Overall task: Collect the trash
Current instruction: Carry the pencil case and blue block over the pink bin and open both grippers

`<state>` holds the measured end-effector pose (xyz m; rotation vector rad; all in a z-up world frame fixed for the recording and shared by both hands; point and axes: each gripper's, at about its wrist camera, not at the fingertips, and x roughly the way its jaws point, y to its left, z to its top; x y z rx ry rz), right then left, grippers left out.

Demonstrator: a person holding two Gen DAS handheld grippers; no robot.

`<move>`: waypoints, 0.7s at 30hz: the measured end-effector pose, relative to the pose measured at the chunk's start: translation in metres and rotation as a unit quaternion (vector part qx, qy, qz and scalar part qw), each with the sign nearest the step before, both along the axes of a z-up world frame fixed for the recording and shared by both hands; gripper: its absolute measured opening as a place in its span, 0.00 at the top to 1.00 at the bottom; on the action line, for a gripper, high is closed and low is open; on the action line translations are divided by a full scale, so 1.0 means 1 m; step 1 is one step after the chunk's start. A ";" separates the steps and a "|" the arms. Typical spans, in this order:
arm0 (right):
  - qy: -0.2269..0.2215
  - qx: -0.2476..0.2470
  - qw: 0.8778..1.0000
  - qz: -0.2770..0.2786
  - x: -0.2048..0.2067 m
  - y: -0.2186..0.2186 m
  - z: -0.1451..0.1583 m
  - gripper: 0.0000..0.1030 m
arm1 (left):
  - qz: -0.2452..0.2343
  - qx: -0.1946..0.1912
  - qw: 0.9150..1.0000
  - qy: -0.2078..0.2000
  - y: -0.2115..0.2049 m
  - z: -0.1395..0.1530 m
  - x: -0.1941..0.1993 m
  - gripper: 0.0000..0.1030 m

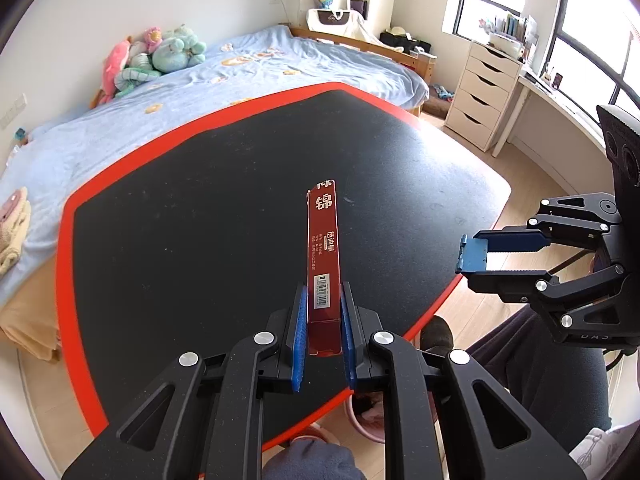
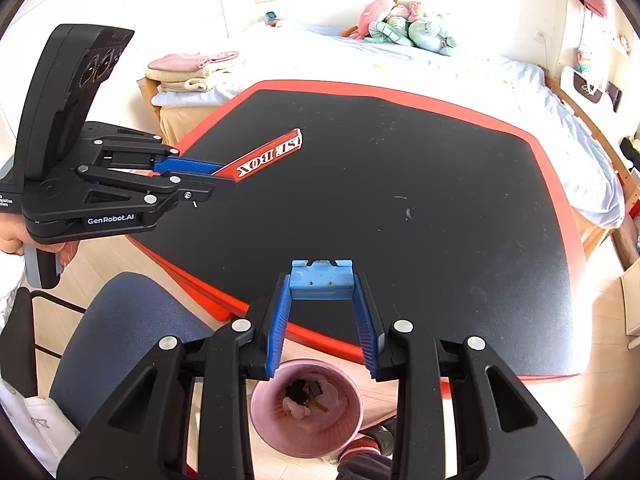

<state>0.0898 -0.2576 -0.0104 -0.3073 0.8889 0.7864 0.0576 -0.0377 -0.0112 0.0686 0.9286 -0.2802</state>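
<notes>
Black table w/ red rim [image 1: 180,220] fills the mid of both views; top looks bare except small pale specks. Bed w/ blue sheet [image 1: 180,80] sits behind it, plush toys [image 1: 152,56] at 11 o'clock in the left wrist view, white drawer unit [image 1: 480,92] at 2. Pink trash bin [image 2: 272,424] on the floor at 6 o'clock in the right wrist view, just under the table edge, some trash already inside. Blue-grey chair seat [image 2: 132,320] at 8.

Left gripper [image 1: 324,320]: fingers clamped on the near end of a long red box [image 1: 323,240], which juts out above the tabletop toward 12. Right gripper [image 2: 322,312]: fingers part-spread, gripping a small light-blue piece [image 2: 322,280] at the tips, over the table's near edge.
</notes>
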 end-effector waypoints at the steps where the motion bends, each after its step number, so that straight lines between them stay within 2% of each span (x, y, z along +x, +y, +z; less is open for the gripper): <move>1: -0.001 0.001 1.000 -0.003 -0.004 -0.005 0.003 0.70 | 0.000 -0.002 1.000 -0.002 -0.002 0.002 -0.006 0.85; 7: -0.004 0.003 1.000 -0.019 -0.017 -0.026 0.016 0.70 | -0.013 -0.009 1.000 -0.010 -0.018 0.009 -0.033 0.85; 21: 0.011 0.005 0.999 -0.043 -0.062 -0.059 0.007 0.70 | -0.041 -0.016 0.999 0.005 -0.049 -0.002 -0.079 0.85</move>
